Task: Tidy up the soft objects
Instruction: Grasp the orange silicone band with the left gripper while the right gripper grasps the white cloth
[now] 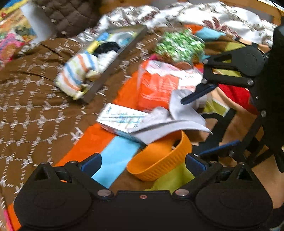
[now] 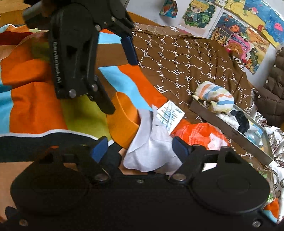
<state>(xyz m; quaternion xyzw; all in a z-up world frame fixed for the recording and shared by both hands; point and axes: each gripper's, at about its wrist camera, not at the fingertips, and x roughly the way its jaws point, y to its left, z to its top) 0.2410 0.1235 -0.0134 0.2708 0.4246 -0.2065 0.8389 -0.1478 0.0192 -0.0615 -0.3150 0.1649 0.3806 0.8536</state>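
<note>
A pale grey cloth point(image 1: 177, 122) point(image 2: 152, 145) lies crumpled over the rim of an orange ribbed bowl point(image 1: 159, 163) point(image 2: 122, 124) on the bed. My right gripper point(image 1: 193, 126) point(image 2: 140, 147) stands open around the cloth. One pad touches it and the other is apart from it. My left gripper point(image 1: 143, 163) point(image 2: 121, 87) is open just above the bowl, holding nothing. A grey tray point(image 1: 113, 67) point(image 2: 221, 128) further off holds several socks. A striped sock point(image 1: 78, 72) point(image 2: 218, 99) hangs over its end.
An orange plastic bag point(image 1: 156, 88) point(image 2: 200, 131), a printed paper pack point(image 1: 120, 117) point(image 2: 170, 113) and a green patterned bundle point(image 1: 179, 46) lie near the cloth. The bedding is a brown patterned cover point(image 1: 35, 106) and a colourful sheet. A brown quilted jacket point(image 1: 71, 16) sits beyond.
</note>
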